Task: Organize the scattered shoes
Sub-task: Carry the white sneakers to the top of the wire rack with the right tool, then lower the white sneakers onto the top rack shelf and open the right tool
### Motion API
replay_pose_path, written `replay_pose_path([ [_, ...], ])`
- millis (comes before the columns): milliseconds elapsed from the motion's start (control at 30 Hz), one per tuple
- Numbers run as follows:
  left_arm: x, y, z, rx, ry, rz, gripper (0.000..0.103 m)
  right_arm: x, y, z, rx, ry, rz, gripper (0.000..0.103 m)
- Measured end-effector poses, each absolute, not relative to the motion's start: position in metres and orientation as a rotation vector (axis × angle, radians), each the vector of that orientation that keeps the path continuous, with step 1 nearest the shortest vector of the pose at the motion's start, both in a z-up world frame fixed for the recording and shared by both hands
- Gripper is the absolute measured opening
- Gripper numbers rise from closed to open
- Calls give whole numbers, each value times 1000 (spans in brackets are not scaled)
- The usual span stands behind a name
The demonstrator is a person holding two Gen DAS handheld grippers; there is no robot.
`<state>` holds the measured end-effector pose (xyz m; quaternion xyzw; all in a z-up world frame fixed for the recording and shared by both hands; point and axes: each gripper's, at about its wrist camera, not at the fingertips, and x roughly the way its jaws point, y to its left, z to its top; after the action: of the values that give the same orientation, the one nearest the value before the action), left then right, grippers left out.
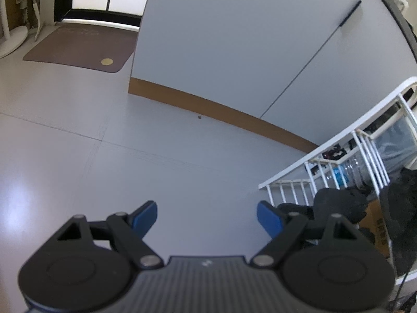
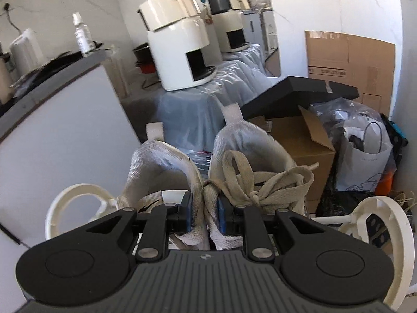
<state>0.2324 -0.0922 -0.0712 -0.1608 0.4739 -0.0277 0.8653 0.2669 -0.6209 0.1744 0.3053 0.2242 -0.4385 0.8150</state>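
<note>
A pair of white knit sneakers hangs in the right wrist view, the left shoe [image 2: 161,167] and the right shoe [image 2: 250,143] side by side with their heel tabs up. My right gripper [image 2: 205,215] is shut on their two inner collars, pinched together between the blue pads [image 2: 188,214]. Loose beige laces [image 2: 263,182] spill over the right shoe. My left gripper [image 1: 207,217] is open above the bare grey floor [image 1: 156,156], with nothing between its blue fingertips [image 1: 144,217].
A white slatted shoe rack [image 1: 325,154] stands at the right of the left wrist view, with a black-gloved hand [image 1: 338,203] in front of it. A grey cabinet [image 1: 234,52] and a brown doormat [image 1: 78,49] lie beyond. Behind the shoes are a cardboard box [image 2: 307,146], bags [image 2: 365,154] and a white cabinet [image 2: 60,135].
</note>
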Motion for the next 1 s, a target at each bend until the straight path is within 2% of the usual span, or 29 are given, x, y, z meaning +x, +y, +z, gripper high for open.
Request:
replay_pose_path([
  [167, 231, -100, -71, -322, 997, -83, 86, 270, -621, 177, 610, 522, -879, 45],
  [233, 229, -102, -69, -320, 996, -90, 86, 267, -622, 178, 619, 525, -856, 49],
  [433, 222, -100, -59, -303, 977, -115, 87, 255, -622, 185, 617, 533, -793, 51],
  [500, 221, -98, -57, -297, 973, -114, 88, 250, -618, 193, 604, 534, -796, 64],
  [533, 221, -96, -56, -296, 971, -113, 88, 247, -614, 198, 590, 533, -804, 77],
  [567, 220, -91, -54, -307, 969, -109, 88, 243, -611, 202, 570, 528, -816, 84],
  [1000, 205, -87, -39, -321, 943, -163, 91, 196, -589, 217, 573, 567, -799, 89],
])
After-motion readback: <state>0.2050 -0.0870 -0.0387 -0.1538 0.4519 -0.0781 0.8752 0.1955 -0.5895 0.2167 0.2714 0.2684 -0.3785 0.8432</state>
